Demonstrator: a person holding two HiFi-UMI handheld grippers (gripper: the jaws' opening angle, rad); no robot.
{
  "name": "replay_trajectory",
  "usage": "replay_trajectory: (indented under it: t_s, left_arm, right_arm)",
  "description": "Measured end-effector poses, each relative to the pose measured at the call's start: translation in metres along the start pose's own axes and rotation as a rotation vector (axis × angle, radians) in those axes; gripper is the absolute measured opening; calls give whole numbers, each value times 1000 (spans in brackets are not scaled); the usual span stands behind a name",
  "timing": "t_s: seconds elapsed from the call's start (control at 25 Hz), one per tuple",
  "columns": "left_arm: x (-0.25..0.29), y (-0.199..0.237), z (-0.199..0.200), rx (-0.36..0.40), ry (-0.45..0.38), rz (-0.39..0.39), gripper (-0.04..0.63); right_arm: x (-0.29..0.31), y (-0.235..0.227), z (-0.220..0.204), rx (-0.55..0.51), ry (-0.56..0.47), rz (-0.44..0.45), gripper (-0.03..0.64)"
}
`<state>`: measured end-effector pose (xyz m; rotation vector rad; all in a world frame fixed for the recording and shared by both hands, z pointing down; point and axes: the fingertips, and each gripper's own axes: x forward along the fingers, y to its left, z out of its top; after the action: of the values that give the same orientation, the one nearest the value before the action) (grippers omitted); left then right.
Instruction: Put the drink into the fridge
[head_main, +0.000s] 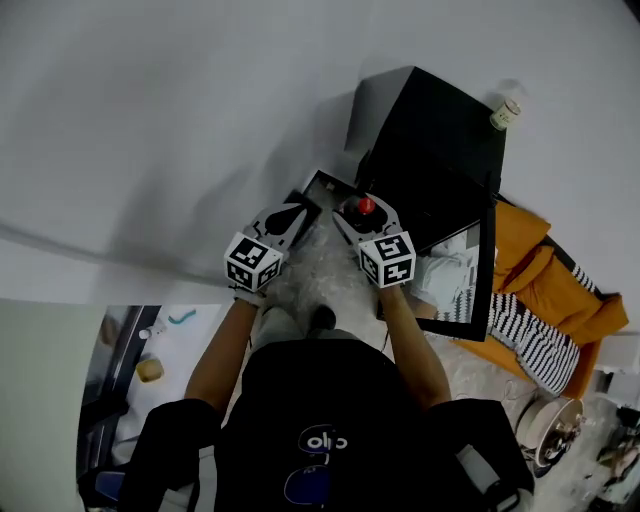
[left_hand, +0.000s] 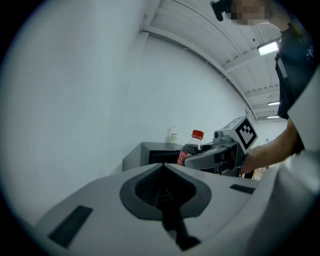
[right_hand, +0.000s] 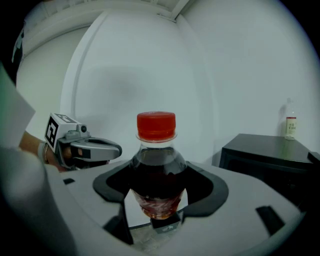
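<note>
The right gripper (right_hand: 160, 190) has its jaws part open and closed on the drink (right_hand: 156, 170). They clamp the lower body of the bottle, which stands upright between them. The dark liquid and the red cap (right_hand: 156, 125) rise above the jaw pads. In the head view the cap (head_main: 366, 205) shows at this gripper's (head_main: 362, 212) tip.

The left gripper (left_hand: 162, 167) has its jaws fully together with nothing between them. It (head_main: 292, 214) is held just left of the right gripper, level with it and apart from it. From the left gripper's camera, the right gripper (left_hand: 215, 155) and the drink (left_hand: 191, 149) lie ahead and to the right.

The fridge (right_hand: 270, 160), a black box, stands ahead and to the right of the right gripper, clear of the drink. In the head view its door (head_main: 470, 270) seems to hang open just right of that gripper. A small pale bottle (right_hand: 290, 125) stands on the fridge's top, at the far side from both grippers.
</note>
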<state>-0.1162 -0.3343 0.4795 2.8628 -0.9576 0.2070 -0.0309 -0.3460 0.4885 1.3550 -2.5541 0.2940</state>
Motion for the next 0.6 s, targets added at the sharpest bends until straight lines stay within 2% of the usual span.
replay_trajectory:
  t_s: [0.32, 0.6]
  left_arm:
    - [84, -4, 26, 33, -17, -225, 4]
    - [135, -11, 43, 55, -15, -432, 3]
  right_arm:
    - [-12, -63, 9, 51, -7, -196, 311]
    - [-18, -102, 15, 115, -28, -395, 311]
